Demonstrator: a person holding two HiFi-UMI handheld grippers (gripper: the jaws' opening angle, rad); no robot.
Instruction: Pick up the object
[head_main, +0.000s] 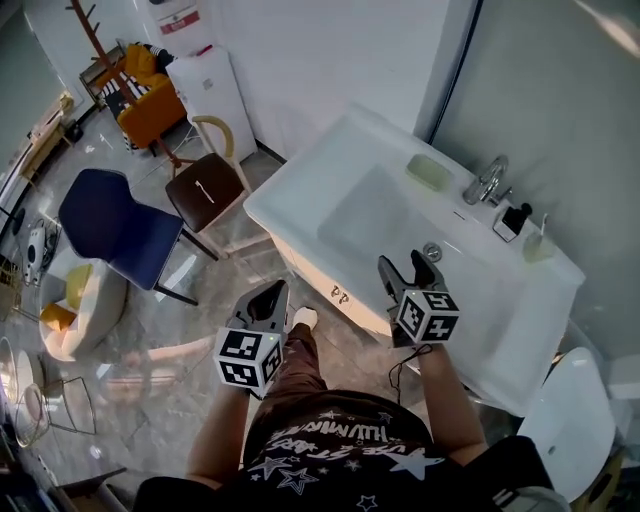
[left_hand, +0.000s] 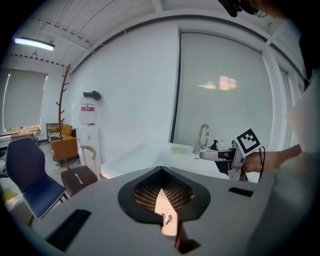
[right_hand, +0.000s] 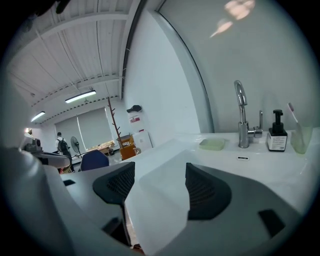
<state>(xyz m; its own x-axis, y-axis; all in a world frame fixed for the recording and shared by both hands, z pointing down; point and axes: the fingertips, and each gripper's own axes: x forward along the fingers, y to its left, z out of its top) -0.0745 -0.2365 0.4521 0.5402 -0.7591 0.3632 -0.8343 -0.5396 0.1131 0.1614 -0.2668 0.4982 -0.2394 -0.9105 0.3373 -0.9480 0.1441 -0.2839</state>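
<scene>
A pale green soap dish (head_main: 430, 172) (right_hand: 212, 144) lies on the white washbasin (head_main: 300, 190) near the chrome faucet (head_main: 487, 180) (right_hand: 242, 117). My right gripper (head_main: 402, 262) (right_hand: 159, 175) hovers over the basin's near right rim. It is open, and only the white basin shows between its dark pads. My left gripper (head_main: 272, 292) (left_hand: 161, 170) hangs over the floor in front of the basin, its pads pressed together with nothing between them. From the left gripper view, the right gripper (left_hand: 220, 155) shows level, pointing left across the basin.
A dark soap dispenser (head_main: 512, 220) (right_hand: 276, 132) and a cup with a toothbrush (head_main: 538, 245) (right_hand: 299, 135) stand right of the faucet. A blue chair (head_main: 115, 225), a brown chair (head_main: 205, 190) and an orange armchair (head_main: 150, 110) stand on the floor at left. A white fixture (head_main: 575, 420) is at lower right.
</scene>
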